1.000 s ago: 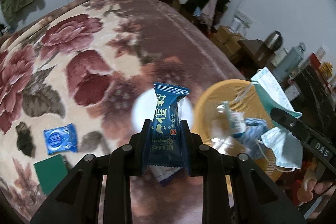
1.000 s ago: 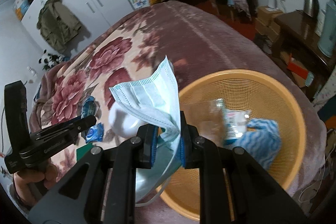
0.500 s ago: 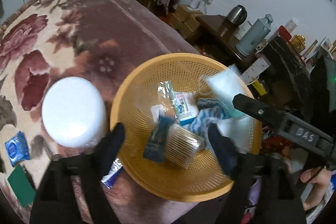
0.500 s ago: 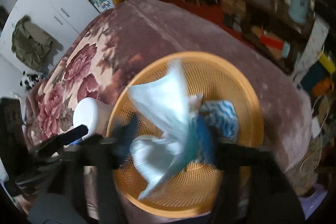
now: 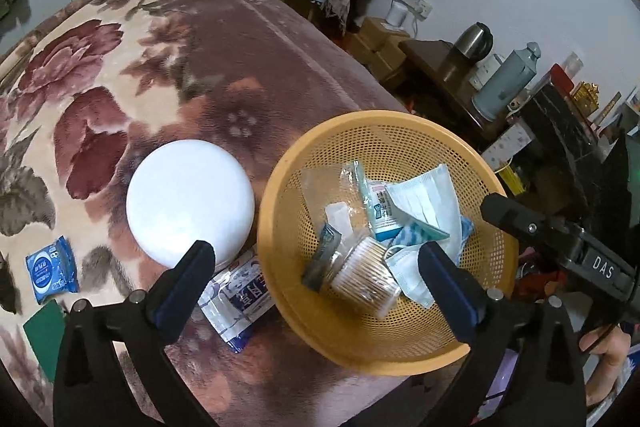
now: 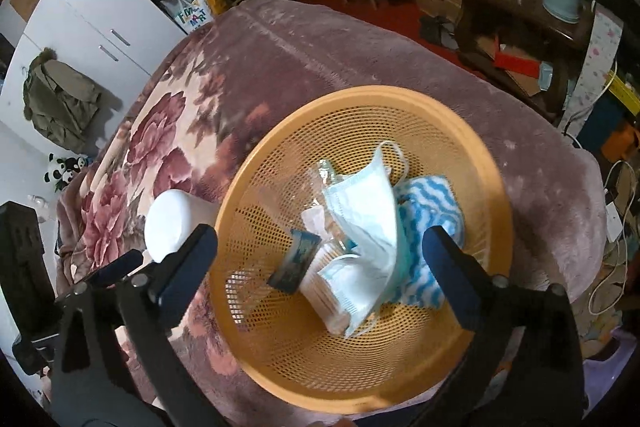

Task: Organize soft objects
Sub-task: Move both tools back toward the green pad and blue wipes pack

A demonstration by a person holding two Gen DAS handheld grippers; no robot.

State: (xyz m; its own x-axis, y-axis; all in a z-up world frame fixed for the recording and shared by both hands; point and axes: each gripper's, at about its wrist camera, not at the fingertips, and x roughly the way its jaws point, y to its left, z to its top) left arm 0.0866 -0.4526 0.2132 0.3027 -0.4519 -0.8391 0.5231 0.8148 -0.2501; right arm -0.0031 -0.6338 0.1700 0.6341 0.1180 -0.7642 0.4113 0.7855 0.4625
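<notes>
My left gripper (image 5: pixel 316 263) and right gripper (image 6: pixel 320 247) just spread wide, empty, face mask (image 6: pixel 368 223) and dark snack packet (image 5: pixel 322 259) lay below them in the orange basket (image 6: pixel 280 355).

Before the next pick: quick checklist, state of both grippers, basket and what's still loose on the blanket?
1. Left gripper empty: ok, jaws wide after just opening, nothing between them.
2. Right gripper empty: ok, jaws just opened wide, the face mask lies free below.
3. Dark blue packet in the orange basket: ok, leaning on the cotton swab tub.
4. Mask fully inside the rim: ok.
5. Items left on the blanket: not ok, the wipes pack, small blue sachet and green card remain out.
6. White round lid overlaps the wipes pack: cannot tell if it pins it.
</notes>
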